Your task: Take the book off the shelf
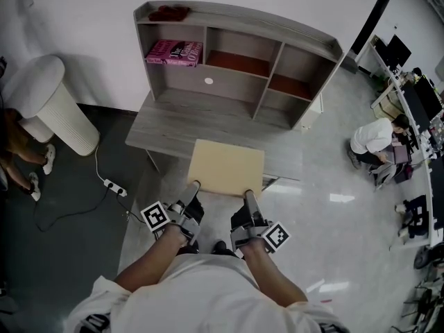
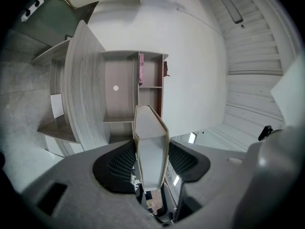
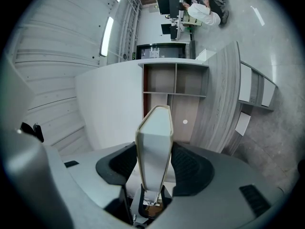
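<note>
Tan book [image 1: 226,166] at frame centre: left gripper [image 1: 196,185] and right gripper [image 1: 248,195] each clamp its near edge. Upper left, seemingly pink books [image 1: 173,51] on the shelf [image 1: 208,82].

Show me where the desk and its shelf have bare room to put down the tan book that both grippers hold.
The grey desktop is bare between the shelf and the held tan book. In the shelf's top row, the middle compartment and the right compartment are empty. Crowded: the top-left compartment, filled by pink books.
</note>
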`<action>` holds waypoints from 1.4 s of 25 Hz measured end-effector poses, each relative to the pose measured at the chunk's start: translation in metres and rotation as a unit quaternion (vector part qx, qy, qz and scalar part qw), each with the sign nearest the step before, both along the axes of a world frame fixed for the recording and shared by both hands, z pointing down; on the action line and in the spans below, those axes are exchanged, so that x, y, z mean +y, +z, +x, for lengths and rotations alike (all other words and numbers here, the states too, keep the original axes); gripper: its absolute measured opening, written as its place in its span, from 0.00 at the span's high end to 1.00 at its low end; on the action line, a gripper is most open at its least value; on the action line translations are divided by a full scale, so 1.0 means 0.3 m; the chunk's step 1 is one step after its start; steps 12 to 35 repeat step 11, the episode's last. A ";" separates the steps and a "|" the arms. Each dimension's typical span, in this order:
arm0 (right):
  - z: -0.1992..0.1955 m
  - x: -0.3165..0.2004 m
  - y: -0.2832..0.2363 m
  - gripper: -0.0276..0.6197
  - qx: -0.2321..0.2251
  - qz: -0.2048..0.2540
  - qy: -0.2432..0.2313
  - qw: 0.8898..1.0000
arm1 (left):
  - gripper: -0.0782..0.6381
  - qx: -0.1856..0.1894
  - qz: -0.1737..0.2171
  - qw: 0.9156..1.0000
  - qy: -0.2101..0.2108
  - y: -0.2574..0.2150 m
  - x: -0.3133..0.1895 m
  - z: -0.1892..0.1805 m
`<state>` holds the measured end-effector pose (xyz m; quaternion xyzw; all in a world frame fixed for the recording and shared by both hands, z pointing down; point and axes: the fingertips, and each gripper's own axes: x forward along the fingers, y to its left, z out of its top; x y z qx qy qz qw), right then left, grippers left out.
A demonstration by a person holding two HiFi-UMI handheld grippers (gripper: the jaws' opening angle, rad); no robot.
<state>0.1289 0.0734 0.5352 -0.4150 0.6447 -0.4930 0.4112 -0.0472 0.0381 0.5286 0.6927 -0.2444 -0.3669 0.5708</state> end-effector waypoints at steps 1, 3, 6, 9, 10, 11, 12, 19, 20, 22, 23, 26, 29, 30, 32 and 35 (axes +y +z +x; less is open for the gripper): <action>0.002 0.000 0.000 0.61 0.000 0.001 -0.001 1.000 | 0.59 0.001 -0.001 1.000 0.000 0.001 0.001 0.002; 0.008 -0.001 0.003 0.61 0.003 0.002 -0.001 1.000 | 0.59 0.002 -0.002 1.000 0.000 0.004 0.002 0.007; 0.016 -0.010 0.005 0.61 0.001 0.002 0.002 1.000 | 0.59 0.002 -0.002 1.000 -0.004 0.007 -0.005 0.012; 0.030 -0.024 0.002 0.61 0.000 0.005 0.003 1.000 | 0.59 0.002 0.000 1.000 -0.005 0.004 -0.021 0.025; 0.037 -0.029 0.002 0.61 0.001 0.006 0.002 1.000 | 0.59 0.002 0.001 1.000 -0.004 0.003 -0.026 0.031; 0.043 -0.033 0.002 0.61 0.002 0.008 0.002 1.000 | 0.59 0.002 0.003 1.000 -0.004 0.001 -0.031 0.038; 0.043 -0.033 0.002 0.61 0.002 0.008 0.002 1.000 | 0.59 0.002 0.003 1.000 -0.004 0.001 -0.031 0.038; 0.043 -0.033 0.002 0.61 0.002 0.008 0.002 1.000 | 0.59 0.002 0.003 1.000 -0.004 0.001 -0.031 0.038; 0.043 -0.033 0.002 0.61 0.002 0.008 0.002 1.000 | 0.59 0.002 0.003 1.000 -0.004 0.001 -0.031 0.038; 0.043 -0.033 0.002 0.61 0.002 0.008 0.002 1.000 | 0.59 0.002 0.003 1.000 -0.004 0.001 -0.031 0.038; 0.043 -0.033 0.002 0.61 0.002 0.008 0.002 1.000 | 0.59 0.002 0.003 1.000 -0.004 0.001 -0.031 0.038; 0.043 -0.033 0.002 0.61 0.002 0.008 0.002 1.000 | 0.59 0.002 0.003 1.000 -0.004 0.001 -0.031 0.038; 0.043 -0.033 0.002 0.61 0.002 0.008 0.002 1.000 | 0.59 0.002 0.003 1.000 -0.004 0.001 -0.031 0.038; 0.043 -0.033 0.002 0.61 0.002 0.008 0.002 1.000 | 0.59 0.002 0.003 1.000 -0.004 0.001 -0.031 0.038; 0.043 -0.033 0.002 0.61 0.002 0.008 0.002 1.000 | 0.59 0.002 0.003 1.000 -0.004 0.001 -0.031 0.038; 0.043 -0.033 0.002 0.61 0.002 0.008 0.002 1.000 | 0.59 0.002 0.003 1.000 -0.004 0.001 -0.031 0.038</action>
